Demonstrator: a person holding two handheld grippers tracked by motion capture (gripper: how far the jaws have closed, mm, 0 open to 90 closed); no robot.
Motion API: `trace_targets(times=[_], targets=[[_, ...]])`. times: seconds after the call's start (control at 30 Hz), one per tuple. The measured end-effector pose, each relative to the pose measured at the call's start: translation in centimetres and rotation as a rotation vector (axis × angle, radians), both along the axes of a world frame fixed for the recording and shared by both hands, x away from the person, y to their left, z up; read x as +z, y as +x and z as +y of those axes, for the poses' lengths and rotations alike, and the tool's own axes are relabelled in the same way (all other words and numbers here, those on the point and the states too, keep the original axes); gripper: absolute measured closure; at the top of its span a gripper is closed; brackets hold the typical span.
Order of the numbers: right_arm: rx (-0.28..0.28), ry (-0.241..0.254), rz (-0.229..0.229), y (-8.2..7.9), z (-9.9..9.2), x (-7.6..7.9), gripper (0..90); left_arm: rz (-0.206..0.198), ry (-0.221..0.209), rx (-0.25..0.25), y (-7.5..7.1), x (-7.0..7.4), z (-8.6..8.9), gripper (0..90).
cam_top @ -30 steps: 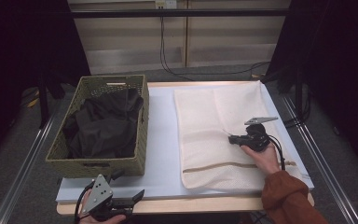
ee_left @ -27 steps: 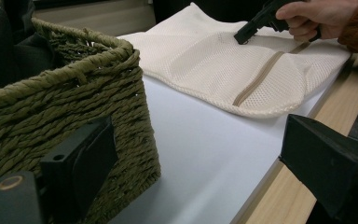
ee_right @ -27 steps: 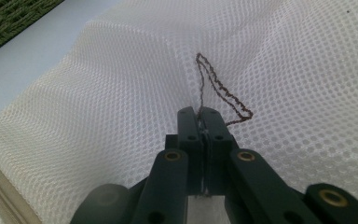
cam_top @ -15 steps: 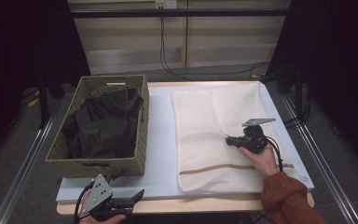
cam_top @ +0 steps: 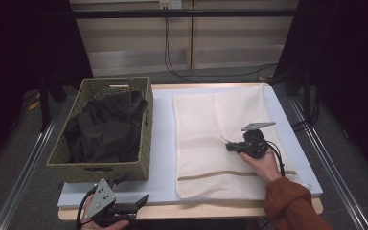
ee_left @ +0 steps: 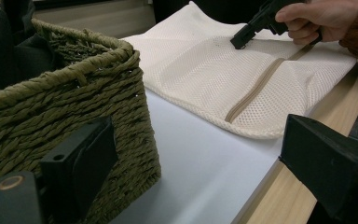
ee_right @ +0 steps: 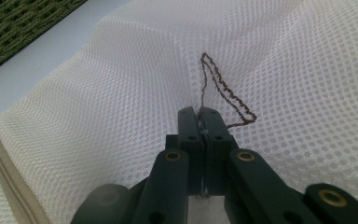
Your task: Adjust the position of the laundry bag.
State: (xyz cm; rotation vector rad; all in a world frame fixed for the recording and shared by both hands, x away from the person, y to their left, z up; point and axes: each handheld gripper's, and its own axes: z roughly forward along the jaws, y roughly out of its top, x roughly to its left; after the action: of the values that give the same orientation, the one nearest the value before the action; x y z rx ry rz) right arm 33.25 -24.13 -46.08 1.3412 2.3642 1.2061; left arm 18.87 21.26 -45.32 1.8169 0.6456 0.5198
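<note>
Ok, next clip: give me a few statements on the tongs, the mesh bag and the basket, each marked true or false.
1. The right tongs are shut on the brown cord of the mesh bag. True.
2. The left tongs grip the basket. False: they stand open at the table's near edge, holding nothing.
3. The basket holds dark cloth. True.
4. The mesh bag lies inside the basket. False: it lies flat on the table beside it.

Two grippers: left gripper (cam_top: pixel 124 207), right gripper (cam_top: pixel 230 146). One mesh laundry bag (cam_top: pixel 211 124) (cream, one brown cord loop (ee_right: pixel 223 88)). One woven basket (cam_top: pixel 143 143), one dark cloth pile (cam_top: pixel 105 129). One table (cam_top: pixel 163 158).
</note>
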Motion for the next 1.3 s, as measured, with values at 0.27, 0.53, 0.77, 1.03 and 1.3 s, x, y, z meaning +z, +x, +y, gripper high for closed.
trace_targets(times=[0.27, 0.53, 0.77, 1.03, 1.3], targets=[[0.02, -0.007, 0.013, 0.2, 1.4, -0.3, 88.4, 0.0, -0.005, -0.005, 0.1, 0.0, 0.0, 10.3], [0.052, 0.0, 0.036, 0.0, 2.9, -0.6, 88.4, -0.001, -0.003, -0.005, 0.1, 0.0, 0.0, 10.3], [0.067, 0.012, 0.046, 0.2, 4.3, -0.6, 88.4, -0.001, -0.004, -0.006, 0.0, 0.0, 0.0, 10.3], [0.079, 0.028, 0.053, 0.0, 5.5, -0.6, 88.4, -0.002, -0.003, -0.007, 0.1, 0.0, -0.1, 10.3], [0.094, 0.058, 0.048, 0.1, 6.8, 0.1, 88.4, -0.002, -0.001, -0.01, 0.1, 0.0, -0.1, 10.3]])
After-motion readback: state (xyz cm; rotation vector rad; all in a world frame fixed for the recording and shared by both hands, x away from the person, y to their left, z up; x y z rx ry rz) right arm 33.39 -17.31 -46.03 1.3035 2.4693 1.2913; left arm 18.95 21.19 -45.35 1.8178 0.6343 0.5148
